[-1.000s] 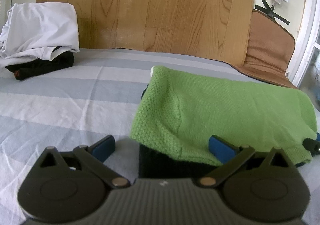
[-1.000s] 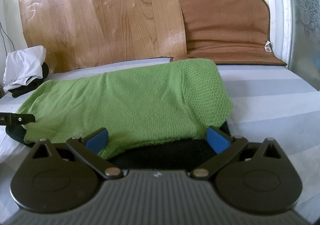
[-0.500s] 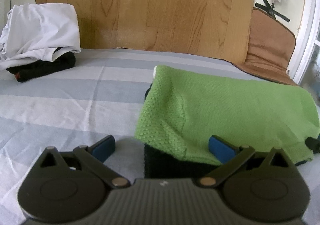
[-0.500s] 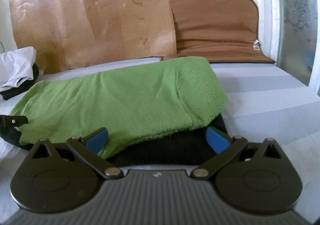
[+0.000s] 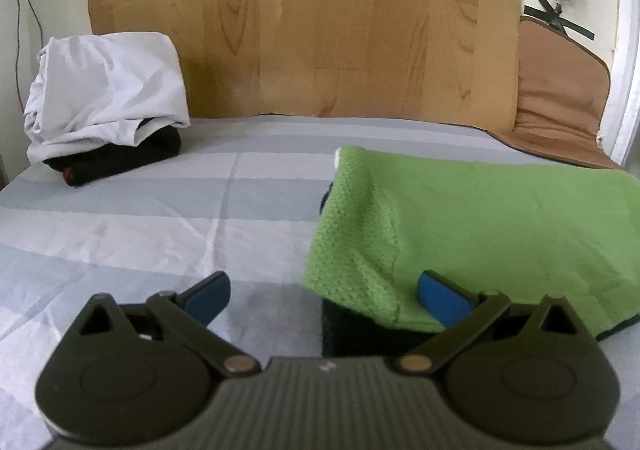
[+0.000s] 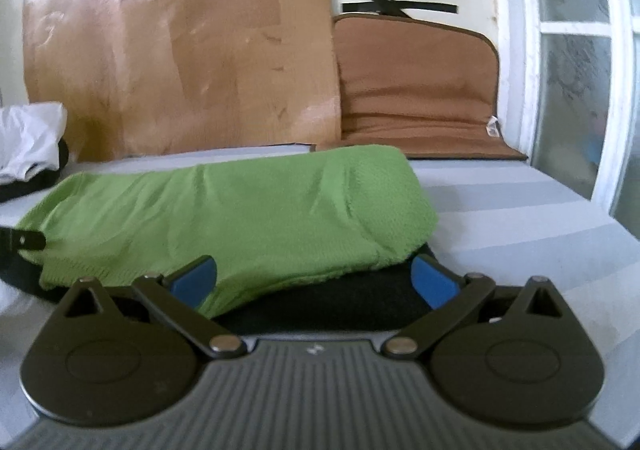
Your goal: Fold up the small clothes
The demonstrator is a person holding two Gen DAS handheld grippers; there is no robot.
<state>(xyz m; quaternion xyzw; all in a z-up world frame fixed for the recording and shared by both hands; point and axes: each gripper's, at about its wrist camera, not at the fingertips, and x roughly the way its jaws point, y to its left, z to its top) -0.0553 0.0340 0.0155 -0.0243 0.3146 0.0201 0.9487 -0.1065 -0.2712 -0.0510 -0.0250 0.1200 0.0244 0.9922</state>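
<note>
A green knit garment [image 5: 472, 226] lies folded on top of a black garment [image 5: 360, 334] on the striped bed sheet. In the right wrist view the green knit [image 6: 224, 218] covers most of the black piece [image 6: 320, 310]. My left gripper [image 5: 324, 292] is open at the near left corner of the stack, its right pad over the green edge and its left pad over bare sheet. My right gripper [image 6: 312, 278] is open, low at the stack's near right edge, with nothing held. The tip of the left gripper shows at the left edge of the right wrist view.
A pile of white cloth [image 5: 104, 98] over dark clothes [image 5: 120, 162] sits at the far left of the bed. A wood-pattern board [image 5: 304, 22] and a brown cushion [image 6: 416, 90] lean on the wall behind. A window frame [image 6: 560, 50] bounds the right side.
Both grippers have pulled back a little from the stack and stay open. The right wrist view has swung to the right, showing more of the window. The clothes have not moved.
</note>
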